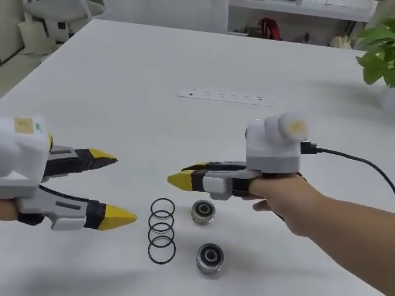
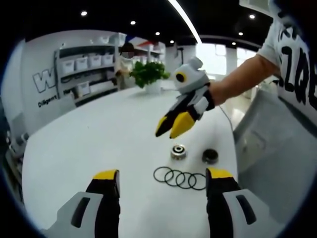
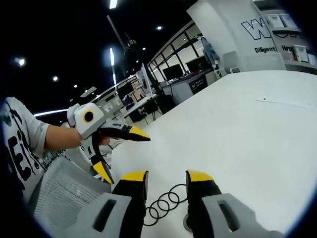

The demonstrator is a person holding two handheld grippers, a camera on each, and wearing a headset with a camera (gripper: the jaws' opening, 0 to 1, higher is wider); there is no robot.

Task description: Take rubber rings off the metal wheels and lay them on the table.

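Note:
Several black rubber rings [image 1: 162, 229] [image 2: 181, 178] [image 3: 161, 203] lie in a touching row on the white table [image 1: 123, 80]. Just to their right stand two metal wheels, one [image 1: 202, 211] [image 2: 179, 151] farther from me than the other [image 1: 210, 258] [image 2: 210, 156]. My left gripper [image 1: 123, 188] [image 2: 163, 174] [image 3: 126, 156] hovers left of the rings with its jaws wide apart and holds nothing. Above the far wheel my right gripper [image 1: 179, 179] [image 3: 166, 176] [image 2: 171, 128] points left, its jaws only a narrow gap apart with nothing in between.
A white power strip [image 1: 225, 97] lies farther back on the table. A green plant [image 1: 379, 52] stands at the far right edge. A black cable [image 1: 352, 157] trails right from the right gripper. Bare tabletop stretches behind and to the left.

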